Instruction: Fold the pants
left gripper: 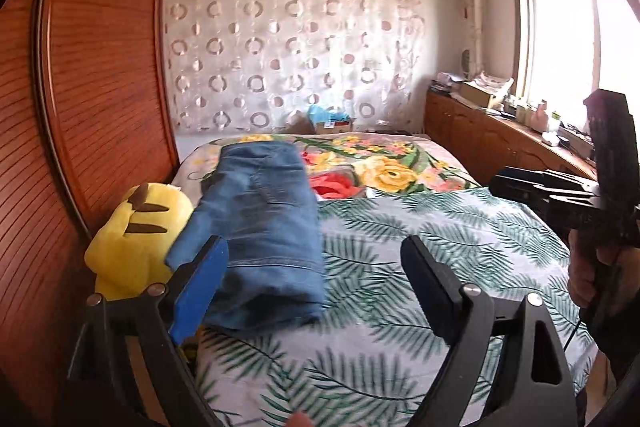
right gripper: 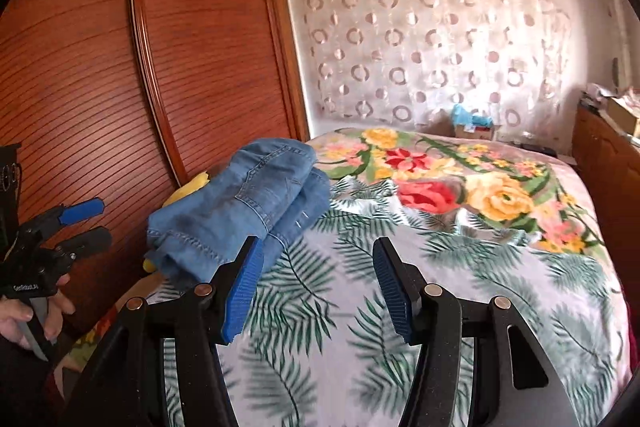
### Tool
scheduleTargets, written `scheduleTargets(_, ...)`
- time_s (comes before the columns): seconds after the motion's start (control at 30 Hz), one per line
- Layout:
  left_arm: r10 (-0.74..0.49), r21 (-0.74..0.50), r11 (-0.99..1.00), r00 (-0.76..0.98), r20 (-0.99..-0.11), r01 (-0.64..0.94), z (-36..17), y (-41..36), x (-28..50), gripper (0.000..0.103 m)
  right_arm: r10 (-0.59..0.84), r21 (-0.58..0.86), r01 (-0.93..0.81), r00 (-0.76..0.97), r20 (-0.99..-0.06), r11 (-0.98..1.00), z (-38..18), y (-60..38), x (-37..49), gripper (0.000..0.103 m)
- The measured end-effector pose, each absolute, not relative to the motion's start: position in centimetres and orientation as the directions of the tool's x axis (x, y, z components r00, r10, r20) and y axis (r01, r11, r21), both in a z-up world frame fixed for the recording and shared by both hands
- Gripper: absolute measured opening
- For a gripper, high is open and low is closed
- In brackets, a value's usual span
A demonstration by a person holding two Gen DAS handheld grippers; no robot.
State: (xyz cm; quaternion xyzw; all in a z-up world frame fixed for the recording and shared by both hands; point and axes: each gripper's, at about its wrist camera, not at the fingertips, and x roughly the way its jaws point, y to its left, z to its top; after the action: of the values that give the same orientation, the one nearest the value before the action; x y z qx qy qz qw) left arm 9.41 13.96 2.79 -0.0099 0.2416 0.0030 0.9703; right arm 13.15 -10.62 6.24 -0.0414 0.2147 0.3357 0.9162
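Jeans folded, both grippers empty

Left gripper (left gripper: 316, 267) is spread wide, right gripper (right gripper: 318, 267) half open; we'd back off gently so the jeans (left gripper: 264, 223) at centre-left stay stacked.

The jeans (left gripper: 264, 227) (right gripper: 244, 203) lie folded into a thick blue denim bundle on the bed's leaf-print cover, near its left edge — layers stacked, seams and stitching showing, one end overhanging toward the wardrobe side — nothing gripping them.
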Motion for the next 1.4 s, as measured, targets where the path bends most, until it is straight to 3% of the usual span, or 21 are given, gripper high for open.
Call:
scheduleTargets(0.17, -0.009, -0.009, 1.0, 0.911, -0.412, 0.005, 4.4, 10.9, 7.3, 0.103, 0.56, 0.058, -0.588, 0.731, -0.39, 0.807, 6.9, -13.1, 9.0, 0.059)
scheduleTargets(0.33, -0.038, -0.005, 0.999, 0.928, -0.371, 0.039, 5.8, 8.4, 5.5, 0.103, 0.513, 0.059, -0.528, 0.784, -0.35, 0.847, 7.2, -15.9, 4.7, 0.059)
scheduleTargets(0.77, -0.032, -0.008, 0.999, 0.93, -0.367, 0.032, 7.0, 3.9, 3.7, 0.103, 0.374, 0.006, -0.388, 0.884, -0.281, 0.922, 8.1, -17.4, -2.8, 0.063)
scheduleTargets(1.4, -0.046, -0.011, 0.999, 0.925, -0.378, 0.045, 6.8, 2.5, 3.5, 0.103, 0.345, 0.011, -0.355, 0.898, -0.273, 0.935, 7.5, -16.1, -4.4, 0.064)
